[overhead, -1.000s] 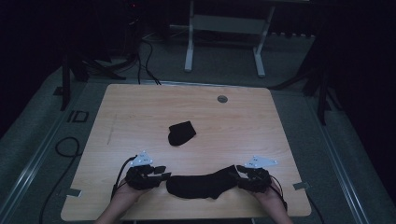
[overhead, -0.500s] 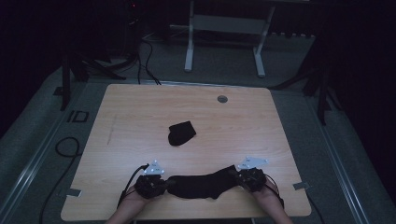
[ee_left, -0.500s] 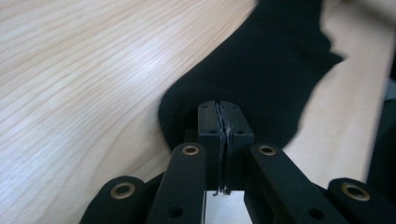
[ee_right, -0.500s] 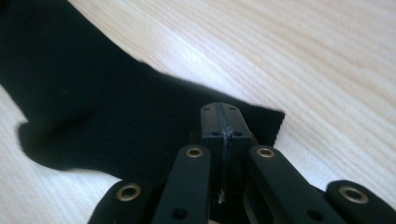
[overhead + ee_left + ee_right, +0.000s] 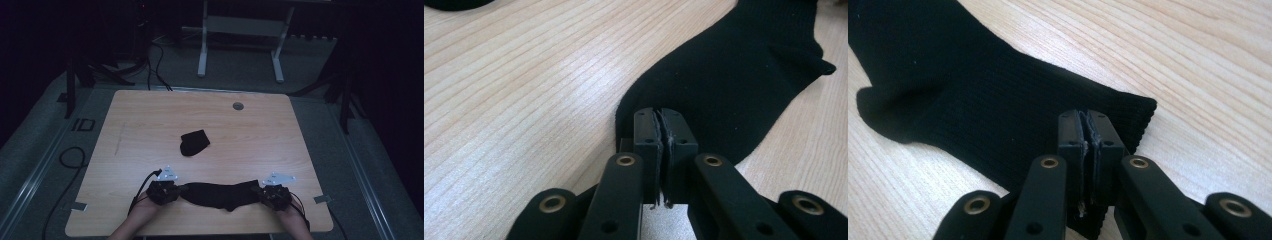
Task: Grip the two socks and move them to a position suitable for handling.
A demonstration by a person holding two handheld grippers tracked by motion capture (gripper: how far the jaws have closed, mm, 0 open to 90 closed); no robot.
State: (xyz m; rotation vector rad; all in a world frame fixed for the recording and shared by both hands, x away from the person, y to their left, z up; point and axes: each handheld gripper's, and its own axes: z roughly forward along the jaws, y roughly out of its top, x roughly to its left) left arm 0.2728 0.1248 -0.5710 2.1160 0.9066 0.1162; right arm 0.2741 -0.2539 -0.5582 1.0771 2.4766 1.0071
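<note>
The high view is looking dim and grainy, its surroundings sinking into near-black beyond the pale wooden table point(image 5: 150, 125). Both gripper views are looking bright and evenly lit, soft glare lying on the wood ahead of the jaws, with the 2 nearest linkages slightly blurring.

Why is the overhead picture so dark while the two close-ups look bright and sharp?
High view: dim all over, the floor nearly black, so the sock and folded sock are shapes without detail. Left gripper view: even light, a soft sheen on the table, crisp knit near the jaws. Right gripper view: just as bright, with the sock's ribbing sharp and its far end darker.
</note>
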